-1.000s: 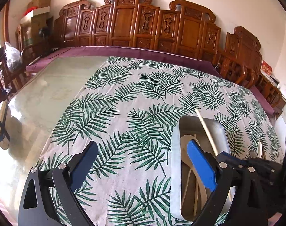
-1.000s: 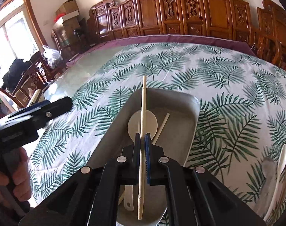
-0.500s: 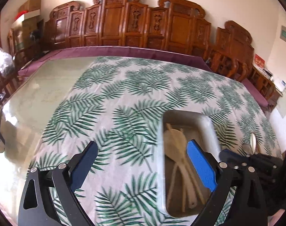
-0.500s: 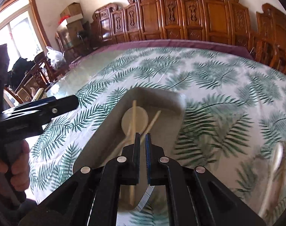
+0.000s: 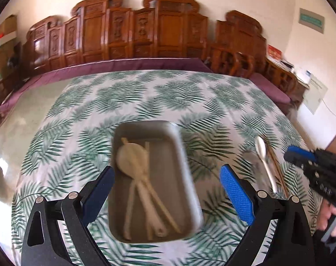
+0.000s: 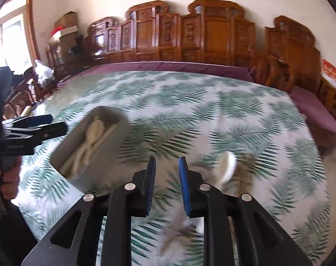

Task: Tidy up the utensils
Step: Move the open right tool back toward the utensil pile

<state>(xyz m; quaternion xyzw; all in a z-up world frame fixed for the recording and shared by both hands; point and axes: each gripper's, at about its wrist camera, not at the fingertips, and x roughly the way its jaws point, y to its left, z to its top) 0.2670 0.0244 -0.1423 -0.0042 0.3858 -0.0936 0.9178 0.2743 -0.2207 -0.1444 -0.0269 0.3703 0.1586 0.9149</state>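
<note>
Both tools w/ jaws apart, empty: left tool [image 5: 165, 190] over tray [image 5: 185, 166], right tool [image 6: 167, 177] nr spoon [image 6: 227, 168]; no legible text.

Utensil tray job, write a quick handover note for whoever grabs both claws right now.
Left claw: open, empty, above the grey tray.
Right claw: open, empty, over the cloth to the tray's right.
Done: wooden spoon and chopsticks lie in the tray.
Left: white spoon and a brown stick-like utensil beside it lie on the leaf-print tablecloth, right of the tray. Views are motion-blurred; check before grasping.
</note>
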